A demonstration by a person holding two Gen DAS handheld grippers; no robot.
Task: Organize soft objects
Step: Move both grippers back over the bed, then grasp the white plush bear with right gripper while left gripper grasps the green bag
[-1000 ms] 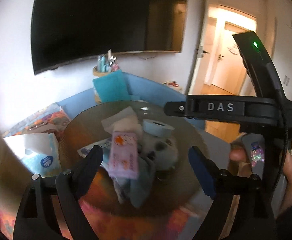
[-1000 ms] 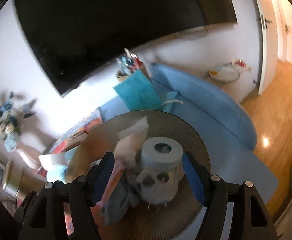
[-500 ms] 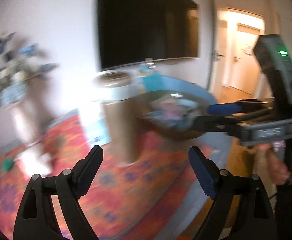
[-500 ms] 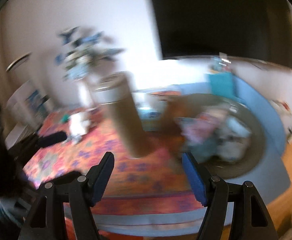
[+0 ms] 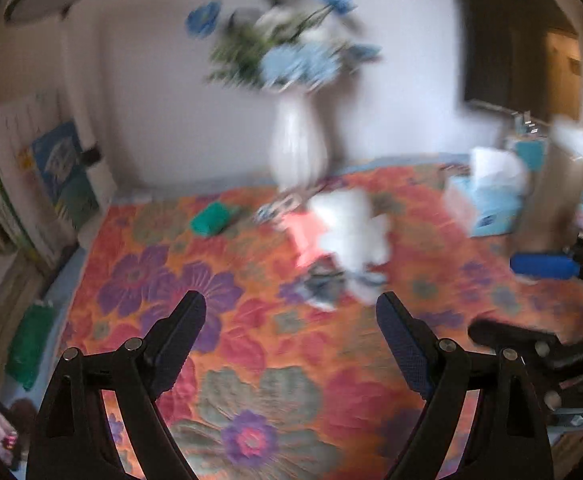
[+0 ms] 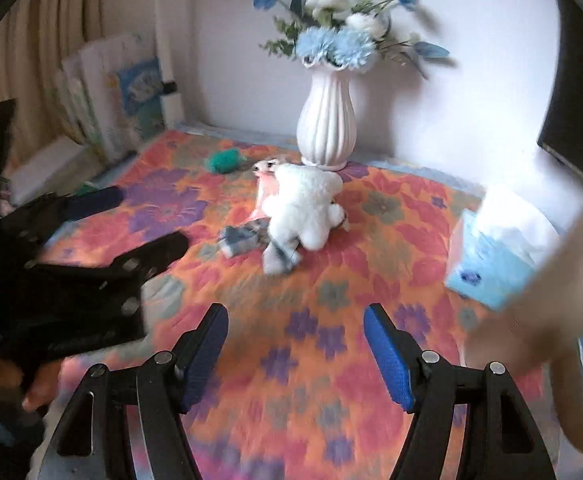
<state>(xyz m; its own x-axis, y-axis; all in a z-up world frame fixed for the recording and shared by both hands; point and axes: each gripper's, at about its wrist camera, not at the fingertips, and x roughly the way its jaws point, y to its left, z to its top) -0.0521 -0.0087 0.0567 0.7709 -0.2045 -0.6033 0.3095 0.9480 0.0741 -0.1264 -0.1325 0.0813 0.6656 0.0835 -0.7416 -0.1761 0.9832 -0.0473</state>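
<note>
Left gripper [image 5: 291, 344]: jaws wide apart, nothing between pads, pointing forward and down. Right gripper [image 6: 296, 350]: jaws parted, narrower gap than left, empty, also angled down. Both side by side; each visible at edge of other's view. Hand [image 6: 37, 384] on left gripper handle seen low in right wrist view, fingers wrapped round grip, teal cuff at wrist. Both views motion-blurred.
</note>
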